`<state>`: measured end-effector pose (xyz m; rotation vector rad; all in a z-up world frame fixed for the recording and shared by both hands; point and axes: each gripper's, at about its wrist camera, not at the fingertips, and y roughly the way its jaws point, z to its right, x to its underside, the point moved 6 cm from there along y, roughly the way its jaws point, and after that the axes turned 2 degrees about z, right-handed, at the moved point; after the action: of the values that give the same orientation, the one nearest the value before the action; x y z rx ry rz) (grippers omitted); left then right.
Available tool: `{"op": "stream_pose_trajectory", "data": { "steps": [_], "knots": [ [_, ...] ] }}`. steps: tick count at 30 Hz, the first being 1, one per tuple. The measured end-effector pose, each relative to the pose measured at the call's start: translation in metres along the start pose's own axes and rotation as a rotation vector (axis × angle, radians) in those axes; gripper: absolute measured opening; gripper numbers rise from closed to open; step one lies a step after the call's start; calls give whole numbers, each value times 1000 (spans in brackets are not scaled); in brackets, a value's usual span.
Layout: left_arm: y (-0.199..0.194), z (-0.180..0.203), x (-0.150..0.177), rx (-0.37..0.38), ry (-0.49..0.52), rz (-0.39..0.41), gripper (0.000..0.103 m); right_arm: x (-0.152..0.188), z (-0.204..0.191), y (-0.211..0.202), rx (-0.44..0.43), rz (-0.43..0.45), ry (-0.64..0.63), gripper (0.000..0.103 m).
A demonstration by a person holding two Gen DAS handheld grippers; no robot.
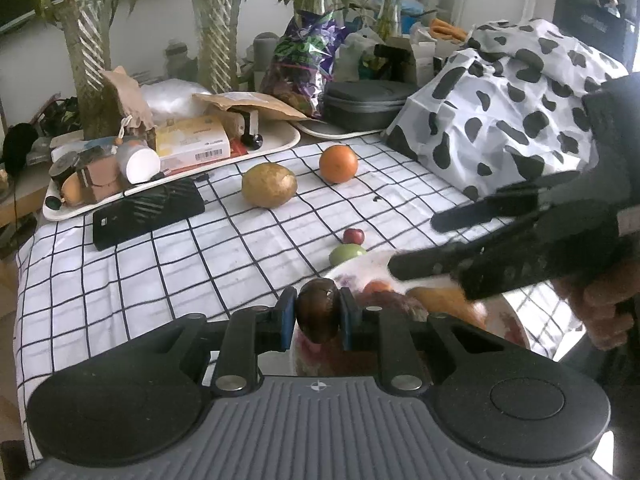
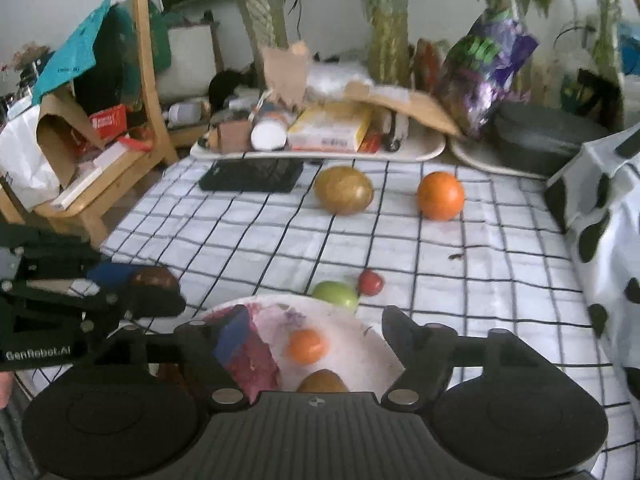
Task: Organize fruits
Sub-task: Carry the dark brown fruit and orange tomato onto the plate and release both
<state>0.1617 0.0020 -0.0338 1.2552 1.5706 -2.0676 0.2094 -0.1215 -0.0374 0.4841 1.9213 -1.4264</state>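
worktop (image 2: 460,264) spread with a white cloth ruled in black squares, lightly stained. behind it, two long white trays (image 1: 280,144) heaped with clutter: a yellow carton (image 1: 194,142) with a barcode label, print too small to read, torn brown paper (image 1: 248,104), a white-capped jar (image 1: 138,162). just before the trays, a flat black device (image 1: 148,212) on the cloth. further back, glass vases (image 1: 90,52) of leafy stems, a purple foil bag (image 2: 486,64) with green lettering too blurred to read, a dark zipped case (image 1: 366,104). at right, a cow-print cover (image 1: 512,108) draped over something bulky. at left in the right wrist view, a wooden chair (image 2: 148,92) piled with bags and boxes.

left tongs (image 1: 318,316) pinching a dark brown fruit (image 1: 318,312) between blue pads, at the near rim of a white plate (image 2: 360,340). readable on their black body from the right wrist view: "genrobot.ai".

right tongs (image 2: 308,344) spread wide above the plate, holding nothing. on the plate: a small orange fruit (image 2: 306,345), a brownish fruit (image 2: 322,382), a pinkish-red mass (image 2: 256,360).

just beyond the plate, a green fruit (image 2: 336,295) touching its far rim, a small red fruit (image 2: 371,282) beside that. well apart toward the trays, a large golden-brown fruit (image 2: 344,190) and an orange (image 2: 441,196), side by side, not touching.
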Motion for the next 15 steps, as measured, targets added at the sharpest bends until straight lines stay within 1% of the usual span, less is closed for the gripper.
{"op": "stream_pose_trajectory", "data": {
  "steps": [2,6,10,15],
  "knots": [
    [-3,3,4,-1,5,-5,21,3,3,-8,14,7,10,79],
    [-13,8,13,-1,4,-8,21,14,7,-24,69,11,-1,89],
    [-21,14,23,0,3,-25,21,26,10,-40,91,9,20,95],
    [-23,22,41,5,13,-81,21,44,13,-57,125,-4,42,96]
  ]
}}
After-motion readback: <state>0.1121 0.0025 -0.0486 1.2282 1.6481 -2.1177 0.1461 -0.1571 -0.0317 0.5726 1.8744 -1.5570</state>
